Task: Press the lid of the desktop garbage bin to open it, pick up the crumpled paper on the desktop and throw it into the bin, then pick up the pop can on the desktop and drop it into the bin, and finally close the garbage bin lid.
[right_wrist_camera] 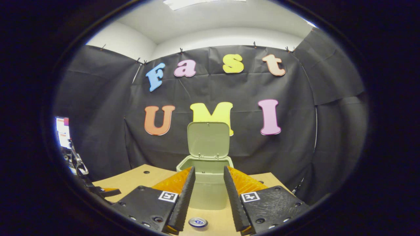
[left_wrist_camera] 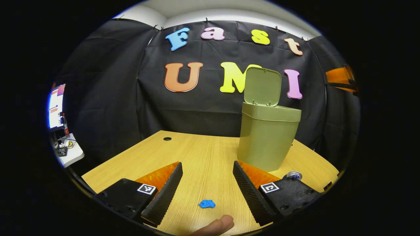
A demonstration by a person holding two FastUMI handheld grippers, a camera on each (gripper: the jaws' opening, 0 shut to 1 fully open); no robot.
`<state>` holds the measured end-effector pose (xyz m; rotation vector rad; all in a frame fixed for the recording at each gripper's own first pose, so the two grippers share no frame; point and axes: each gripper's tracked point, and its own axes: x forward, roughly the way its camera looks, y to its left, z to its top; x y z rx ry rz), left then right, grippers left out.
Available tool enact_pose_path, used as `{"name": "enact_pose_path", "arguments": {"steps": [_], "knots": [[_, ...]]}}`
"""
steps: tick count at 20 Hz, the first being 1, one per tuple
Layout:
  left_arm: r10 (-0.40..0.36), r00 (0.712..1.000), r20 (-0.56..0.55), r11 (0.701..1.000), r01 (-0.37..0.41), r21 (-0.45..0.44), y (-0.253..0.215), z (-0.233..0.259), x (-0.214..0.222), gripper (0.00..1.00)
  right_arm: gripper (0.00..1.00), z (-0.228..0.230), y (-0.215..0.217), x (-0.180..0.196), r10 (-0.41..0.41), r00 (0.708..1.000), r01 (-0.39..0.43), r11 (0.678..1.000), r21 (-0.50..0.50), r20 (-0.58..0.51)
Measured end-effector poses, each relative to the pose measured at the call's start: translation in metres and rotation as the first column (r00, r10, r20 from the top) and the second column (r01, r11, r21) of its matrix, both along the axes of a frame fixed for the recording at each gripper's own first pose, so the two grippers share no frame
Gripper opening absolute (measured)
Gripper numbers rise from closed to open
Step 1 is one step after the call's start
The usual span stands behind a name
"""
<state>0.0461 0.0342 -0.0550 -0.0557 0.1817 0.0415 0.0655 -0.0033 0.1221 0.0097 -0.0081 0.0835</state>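
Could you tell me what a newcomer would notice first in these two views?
The green bin stands at the back right of the wooden desk, its lid upright and open. A small blue paper ball lies between the open left gripper fingers. In the right gripper view, the can stands just before the open right gripper.

A recording booth in an office or lab: black cloth wall (left_wrist_camera: 108, 108), wooden desk (left_wrist_camera: 203, 157), monitor (left_wrist_camera: 55, 106) on a side table (left_wrist_camera: 70, 155).

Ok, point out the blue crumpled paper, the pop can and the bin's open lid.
blue crumpled paper (left_wrist_camera: 206, 204), left gripper view, its middle.
metal pop can (right_wrist_camera: 198, 222), right gripper view, its top.
green plastic bin lid (right_wrist_camera: 208, 140), right gripper view, inner face.
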Motion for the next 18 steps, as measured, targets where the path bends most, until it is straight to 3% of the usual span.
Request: {"name": "enact_pose_path", "arguments": {"steps": [3, 6, 11, 14, 18], "knots": [[0.001, 1.0, -0.002, 1.0, -0.001, -0.019, -0.001, -0.005, 0.001, 0.99, 0.7, -0.029, -0.005, -0.025, 0.016, 1.0, -0.016, 1.0, 0.009, 0.002], [-0.034, 0.999, -0.002, 0.999, 0.034, 0.0, -0.008, -0.006, 0.002, 1.0, 0.97, -0.056, -0.022, -0.039, 0.009, 1.0, -0.008, 0.999, -0.047, 0.01], [-0.035, 0.999, -0.004, 0.999, 0.035, 0.006, -0.001, -0.018, -0.004, 0.99, 0.98, -0.087, -0.048, -0.057, -0.022, 1.0, 0.022, 0.999, -0.044, 0.012], [-0.014, 0.996, -0.093, 0.998, 0.02, 0.064, 0.002, -0.054, -0.004, 0.99, 0.97, -0.099, -0.061, -0.063, -0.035, 0.999, 0.035, 0.999, -0.018, 0.034], [-0.049, 0.976, -0.214, 0.998, 0.053, 0.016, -0.006, -0.105, -0.006, 1.0, 0.94, -0.117, -0.06, -0.063, -0.013, 0.999, 0.013, 1.0, 0.003, 0.029]]}}
